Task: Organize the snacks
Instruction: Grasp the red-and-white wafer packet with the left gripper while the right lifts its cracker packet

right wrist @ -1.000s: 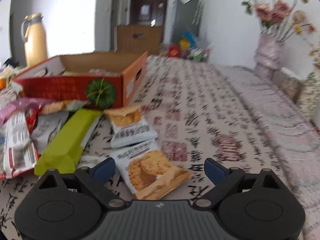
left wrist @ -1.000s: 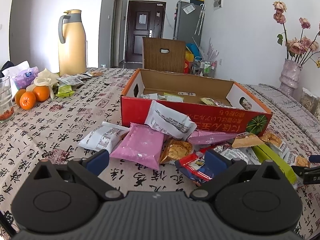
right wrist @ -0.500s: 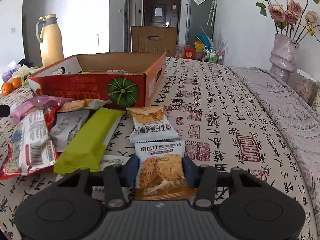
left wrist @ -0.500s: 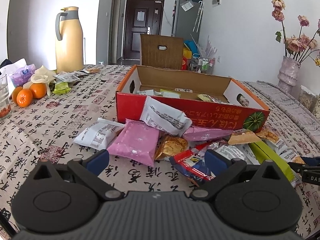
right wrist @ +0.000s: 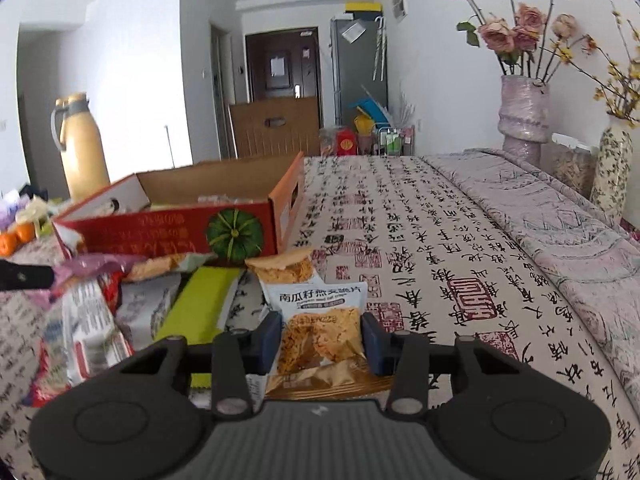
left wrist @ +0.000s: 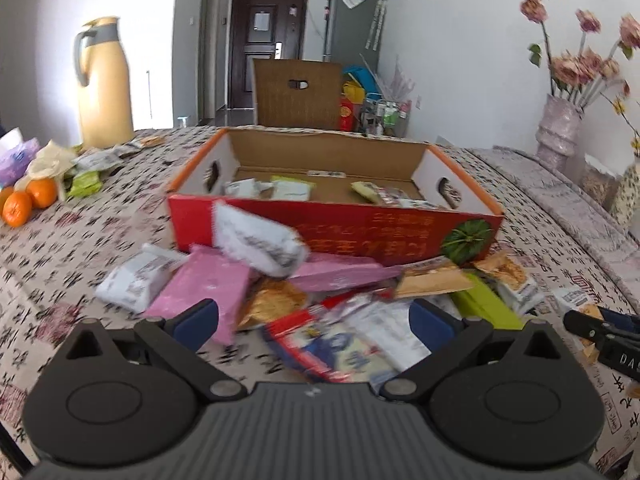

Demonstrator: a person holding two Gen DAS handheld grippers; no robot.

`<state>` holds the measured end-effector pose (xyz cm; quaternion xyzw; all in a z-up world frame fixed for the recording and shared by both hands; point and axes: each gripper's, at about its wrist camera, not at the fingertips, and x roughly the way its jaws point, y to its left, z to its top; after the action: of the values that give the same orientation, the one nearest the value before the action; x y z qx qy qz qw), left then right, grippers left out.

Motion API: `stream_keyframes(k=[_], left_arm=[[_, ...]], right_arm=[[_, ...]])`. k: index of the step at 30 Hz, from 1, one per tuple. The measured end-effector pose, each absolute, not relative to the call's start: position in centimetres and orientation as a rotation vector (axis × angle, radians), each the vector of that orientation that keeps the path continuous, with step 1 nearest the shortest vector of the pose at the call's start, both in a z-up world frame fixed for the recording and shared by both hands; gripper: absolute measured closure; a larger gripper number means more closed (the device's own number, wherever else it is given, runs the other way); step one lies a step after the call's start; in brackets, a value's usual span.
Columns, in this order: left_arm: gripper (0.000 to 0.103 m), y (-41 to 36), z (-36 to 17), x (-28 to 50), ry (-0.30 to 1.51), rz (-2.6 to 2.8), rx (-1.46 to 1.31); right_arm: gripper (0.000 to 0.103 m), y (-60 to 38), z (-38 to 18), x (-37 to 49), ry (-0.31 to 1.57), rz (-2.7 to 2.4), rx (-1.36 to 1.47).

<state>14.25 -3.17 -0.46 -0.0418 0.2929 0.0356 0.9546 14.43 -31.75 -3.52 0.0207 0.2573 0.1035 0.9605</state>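
My right gripper [right wrist: 320, 338] is shut on a white and orange oat-crisp packet [right wrist: 320, 328], lifted a little off the tablecloth. A second packet of the same kind [right wrist: 286, 270] lies just beyond it. My left gripper [left wrist: 314, 322] stands open over a heap of snacks: a red and blue packet [left wrist: 332, 348], a pink packet [left wrist: 208, 288], a white packet [left wrist: 138, 280] and a green bar [left wrist: 486, 304]. Behind the heap sits the open red cardboard box [left wrist: 340, 228] with a few snacks inside. The right gripper's fingers [left wrist: 600, 330] show at the left wrist view's right edge.
A yellow thermos jug [left wrist: 104, 88], oranges [left wrist: 30, 200] and more packets stand at the far left of the table. Flower vases [right wrist: 524, 114] line the right side. A wicker chair back [left wrist: 296, 94] rises behind the box. Patterned tablecloth [right wrist: 440, 248] lies bare to the box's right.
My right gripper closed on the oat-crisp packet and raised it slightly. My left gripper moved forward over the snack heap, still open.
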Motion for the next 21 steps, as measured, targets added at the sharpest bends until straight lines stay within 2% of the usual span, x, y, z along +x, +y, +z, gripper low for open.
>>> stream_keyframes(k=[11,21], left_arm=[[0.0,-9.4,-2.3,17.2,0.688,0.233,0.06],[0.0,-8.2,-3.2,15.8,0.715,0.261,0.085]], right_arm=[[0.061,-31.5,-3.4,13.3,0.485,0.34,0.118],[0.061,-32.0,-3.4,12.7,0.478,0.349,0.151]])
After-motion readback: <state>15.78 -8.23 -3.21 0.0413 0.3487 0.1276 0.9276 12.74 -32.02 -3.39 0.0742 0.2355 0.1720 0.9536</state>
